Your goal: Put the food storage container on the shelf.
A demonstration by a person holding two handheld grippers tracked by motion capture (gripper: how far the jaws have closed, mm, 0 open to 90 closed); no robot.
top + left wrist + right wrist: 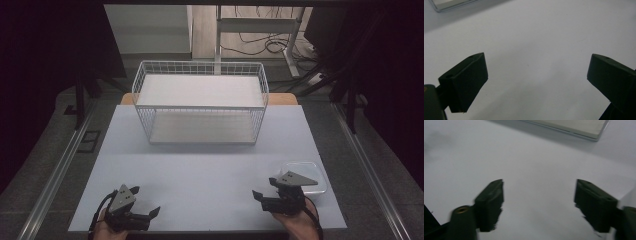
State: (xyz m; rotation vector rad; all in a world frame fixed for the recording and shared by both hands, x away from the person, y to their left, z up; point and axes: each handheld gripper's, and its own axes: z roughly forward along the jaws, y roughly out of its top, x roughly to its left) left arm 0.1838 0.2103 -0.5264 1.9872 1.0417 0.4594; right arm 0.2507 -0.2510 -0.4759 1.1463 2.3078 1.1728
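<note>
I have both tools low at the near edge of the bench (200,170), nothing started. My right tool (263,198) gapes wide and empty just beside the clear plastic box (315,172); my left tool (150,212) is equally wide, holding nothing. Next, I judge, turn right toward that box, with the wire basket (200,102) well beyond.

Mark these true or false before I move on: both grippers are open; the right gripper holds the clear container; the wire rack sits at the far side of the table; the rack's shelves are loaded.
1. Both the left gripper and the right gripper are open: true, nothing between the jaws.
2. The right gripper holds the clear container: false, it lies beside that gripper.
3. The wire rack stands at the table's far side: true.
4. The rack's shelves are loaded: false, both look bare.
</note>
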